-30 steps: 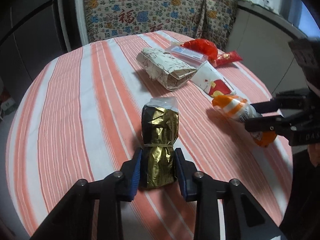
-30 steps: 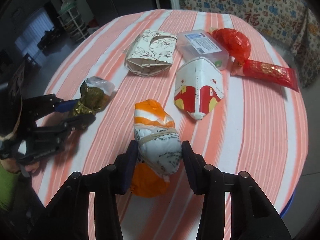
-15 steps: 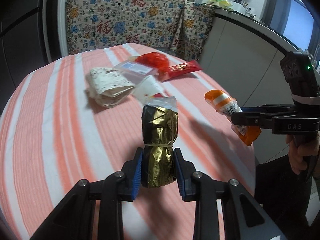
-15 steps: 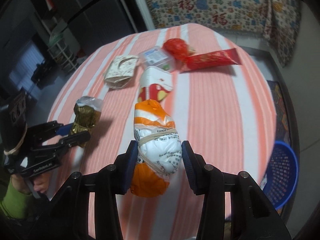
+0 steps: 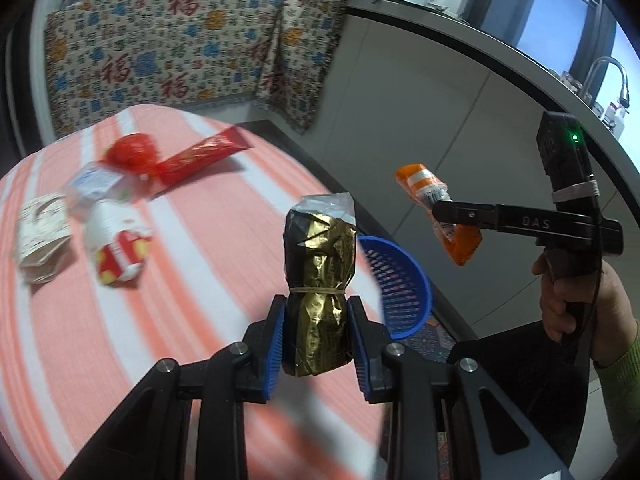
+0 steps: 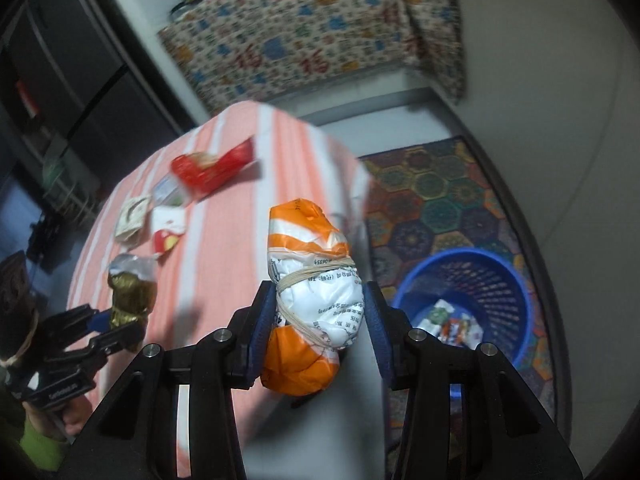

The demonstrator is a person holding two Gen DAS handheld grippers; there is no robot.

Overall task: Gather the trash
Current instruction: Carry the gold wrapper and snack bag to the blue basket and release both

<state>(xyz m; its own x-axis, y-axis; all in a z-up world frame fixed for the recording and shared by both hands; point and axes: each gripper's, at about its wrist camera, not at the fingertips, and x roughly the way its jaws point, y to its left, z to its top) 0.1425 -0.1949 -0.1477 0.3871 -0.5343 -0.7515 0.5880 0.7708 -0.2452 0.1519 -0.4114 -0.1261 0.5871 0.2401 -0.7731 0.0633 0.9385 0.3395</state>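
Left hand-held gripper (image 5: 316,336): closed on the gold foil packet (image 5: 320,280), blue pads pressed to its lower half, packet upright with a rubber band round its middle and a clear plastic top. Lifted above the near edge of the striped table (image 5: 120,340).

Right hand-held gripper (image 6: 318,324): clamped on the orange and white bundle (image 6: 314,292), held in the air off the table edge, above the patterned floor mat (image 6: 432,200). Printing on the bundle too small to read.

Blue basket (image 6: 516,300) on the floor beside the table, partly hidden behind the right finger; a few wrappers inside, blurred.

Left on the table, all smeared: red bag (image 5: 134,154), long red wrapper (image 5: 200,158), clear container (image 5: 96,182), red and white carton (image 5: 118,250), patterned paper box (image 5: 42,236).
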